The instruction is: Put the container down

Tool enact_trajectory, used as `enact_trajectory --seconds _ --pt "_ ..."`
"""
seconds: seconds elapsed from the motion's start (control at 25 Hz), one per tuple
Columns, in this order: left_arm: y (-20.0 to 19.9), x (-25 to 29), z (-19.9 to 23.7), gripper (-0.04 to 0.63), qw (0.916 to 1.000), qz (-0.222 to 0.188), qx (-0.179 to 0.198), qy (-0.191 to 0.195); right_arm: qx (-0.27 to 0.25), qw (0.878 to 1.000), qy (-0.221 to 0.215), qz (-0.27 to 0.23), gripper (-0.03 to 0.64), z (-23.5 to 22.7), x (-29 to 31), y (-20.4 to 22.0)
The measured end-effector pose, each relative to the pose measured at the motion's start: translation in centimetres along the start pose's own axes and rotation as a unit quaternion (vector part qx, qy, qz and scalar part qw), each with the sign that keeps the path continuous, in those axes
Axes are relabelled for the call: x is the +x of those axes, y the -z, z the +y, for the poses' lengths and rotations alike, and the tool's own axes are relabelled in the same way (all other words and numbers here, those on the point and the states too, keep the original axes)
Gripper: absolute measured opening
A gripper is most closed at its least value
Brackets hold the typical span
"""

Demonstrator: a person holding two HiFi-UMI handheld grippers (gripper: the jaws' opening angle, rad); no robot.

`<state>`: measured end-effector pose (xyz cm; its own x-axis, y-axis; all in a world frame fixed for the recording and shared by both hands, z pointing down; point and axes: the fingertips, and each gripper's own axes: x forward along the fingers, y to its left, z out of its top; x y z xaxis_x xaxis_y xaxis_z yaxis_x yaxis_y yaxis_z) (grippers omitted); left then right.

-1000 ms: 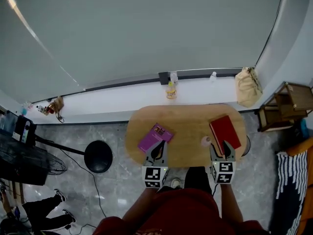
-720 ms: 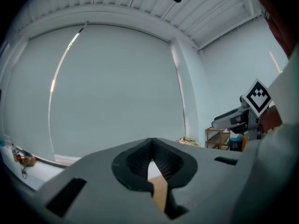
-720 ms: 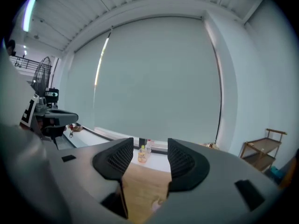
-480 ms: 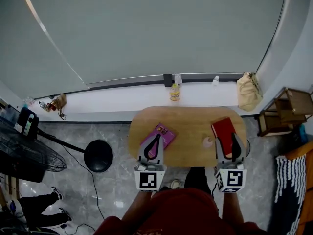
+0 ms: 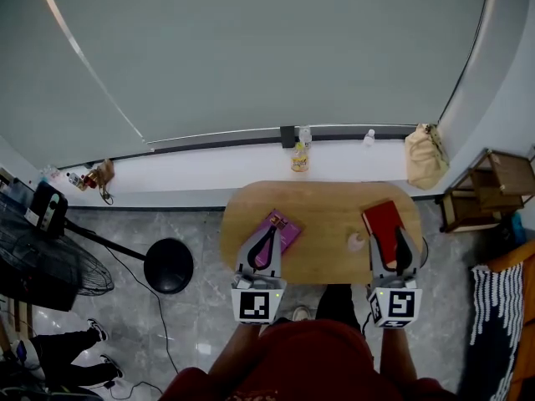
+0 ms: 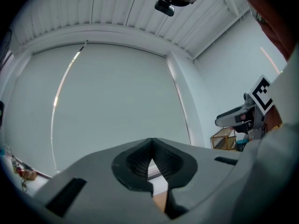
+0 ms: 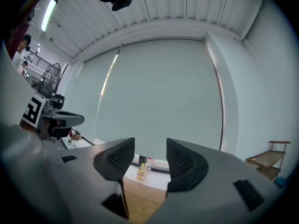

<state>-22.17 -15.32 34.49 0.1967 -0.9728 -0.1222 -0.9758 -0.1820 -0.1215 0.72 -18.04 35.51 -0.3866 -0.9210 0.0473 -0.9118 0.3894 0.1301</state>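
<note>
Pink and small, the container (image 5: 357,242) stands on the oval wooden table (image 5: 326,211), toward its near right part, just left of my right gripper (image 5: 390,246) and free of both grippers. A red book (image 5: 383,218) lies flat just right of the container, and the right gripper hangs over the book's near end.

From the right gripper view, that claw (image 7: 150,153) is spread but closing, with nothing between its pads (image 7: 116,158) (only table top and a yellow bottle (image 7: 141,172) far off on the sill show through the gap).

My left gripper (image 5: 268,232) hangs over the near left part of the table, above a purple box (image 5: 283,225) that lies at an angle there. In the left gripper view its claw (image 6: 150,143) is pressed together at the tips, holding nothing.

On the far side, beyond the table, a white windowsill (image 5: 209,178) runs left to right under a pale blind (image 5: 267,48). The yellow bottle (image 5: 299,159) stands on the sill, and a beige bag (image 5: 425,155) sits at its right end.
</note>
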Motion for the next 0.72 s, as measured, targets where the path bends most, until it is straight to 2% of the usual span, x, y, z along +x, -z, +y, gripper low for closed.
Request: enact_trajectory --seconds 0.36,0.52,0.64,0.72 --pt "1.2 0.5 -0.3 0.006 0.9996 0.025 0.005 0.014 0.015 1.000 -0.004 0.005 0.148 0.2 0.7 0.6" --pt "2.0 0.7 -0.5 0.006 0.9989 0.043 -0.003 0.017 0.008 1.000 -0.005 0.011 0.064 0.1 0.9 0.8" --pt "1.5 0.9 -0.6 0.006 0.9995 0.028 0.000 0.017 0.006 1.000 0.004 0.015 0.007 -0.2 0.9 1.1" --pt "1.3 1.1 -0.6 0.006 0.9996 0.024 -0.005 0.016 0.006 1.000 0.005 0.018 0.000 -0.2 1.1 1.2"
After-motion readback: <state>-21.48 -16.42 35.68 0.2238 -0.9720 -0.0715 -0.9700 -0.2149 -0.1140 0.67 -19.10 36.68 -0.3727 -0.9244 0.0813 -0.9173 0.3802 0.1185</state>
